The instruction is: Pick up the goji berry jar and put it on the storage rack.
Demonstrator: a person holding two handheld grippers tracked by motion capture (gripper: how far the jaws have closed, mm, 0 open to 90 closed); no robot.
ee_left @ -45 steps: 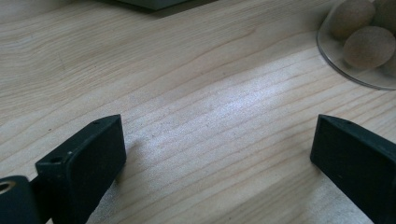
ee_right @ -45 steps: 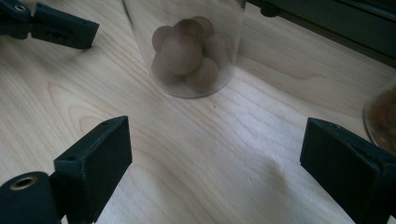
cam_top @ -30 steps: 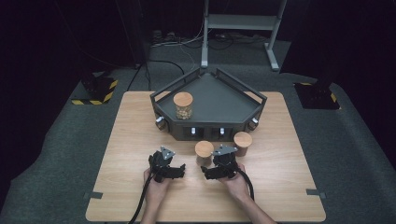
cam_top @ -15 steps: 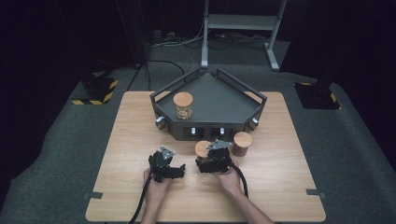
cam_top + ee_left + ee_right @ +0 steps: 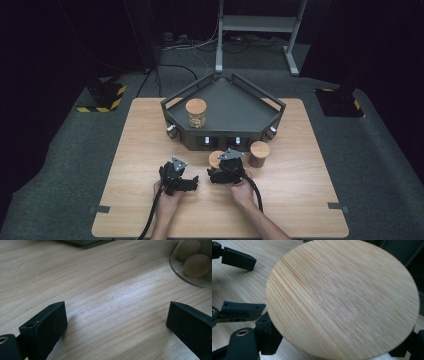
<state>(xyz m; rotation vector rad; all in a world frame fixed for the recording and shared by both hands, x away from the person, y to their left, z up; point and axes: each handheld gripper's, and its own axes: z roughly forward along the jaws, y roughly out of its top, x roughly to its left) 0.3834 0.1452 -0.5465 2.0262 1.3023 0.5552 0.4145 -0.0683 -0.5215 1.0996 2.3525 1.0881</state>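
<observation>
1. High view: the right tongs point(image 5: 216, 175) have just been closing around the round bamboo-lidded glass jar point(image 5: 216, 159), which stands on the light wooden worktop point(image 5: 300, 190).
2. The left tongs point(image 5: 117, 322) are held apart over bare wood.

The high view looks forward and down on the table point(image 5: 300, 200); both gripper views skim it closely, sharing the near edge's middle.

No writing to read anywhere here. The jar lid point(image 5: 342, 300) is bare wood (grain only). The surface point(image 5: 310, 200) carries no label.
</observation>
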